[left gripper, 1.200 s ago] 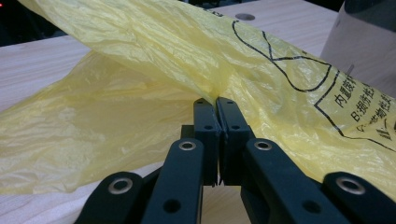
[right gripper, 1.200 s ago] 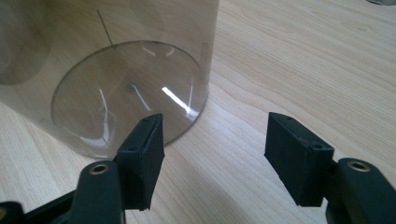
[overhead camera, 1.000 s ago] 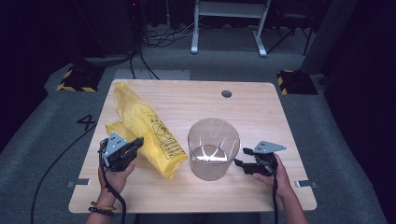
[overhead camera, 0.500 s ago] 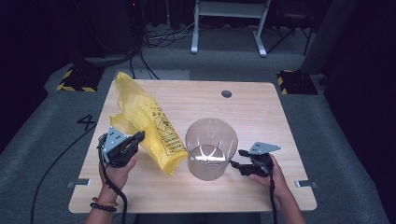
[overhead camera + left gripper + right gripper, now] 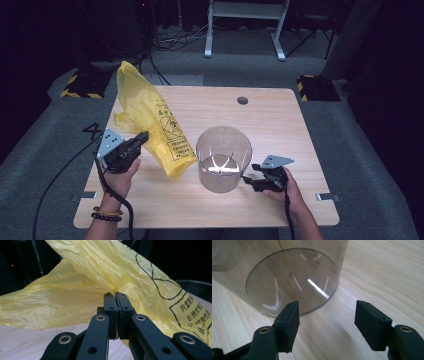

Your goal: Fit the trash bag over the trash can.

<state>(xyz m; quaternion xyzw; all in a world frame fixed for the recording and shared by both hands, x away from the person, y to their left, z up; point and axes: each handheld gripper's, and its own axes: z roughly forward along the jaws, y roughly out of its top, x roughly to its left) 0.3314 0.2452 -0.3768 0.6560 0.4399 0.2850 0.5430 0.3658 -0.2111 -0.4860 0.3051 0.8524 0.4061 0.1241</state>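
Yellow plastic bag point(image 5: 152, 125), printed with a black hazard symbol and text, hangs over the left half of the bench point(image 5: 280, 125), pinched near its near edge by the left gripper point(image 5: 142, 137), whose fingers point(image 5: 111, 306) are pressed together on a fold of the film. A second ago the bag lay slumped lower on the wood; it has since been drawn upward, its far end now peaking well above the bench and past the far left edge, while its lower end droops toward the clear cylindrical container point(image 5: 223, 157) standing upright at centre (open mouth up, just right of the bag's lower tip). The lift suggests the work in hand is getting the bag opened out and into or over the container, and that raising it free of the bench is an early part of that; the bag does not yet touch the container's rim as far as can be told. The bag's long axis runs diagonally, from far left and high down to near centre and low, with the printed panel facing right. The right gripper point(image 5: 252, 181) rests low on the bench just right of the container's base, its fingers point(image 5: 287, 322) spread with nothing between them, having opened a touch further in the last half second.
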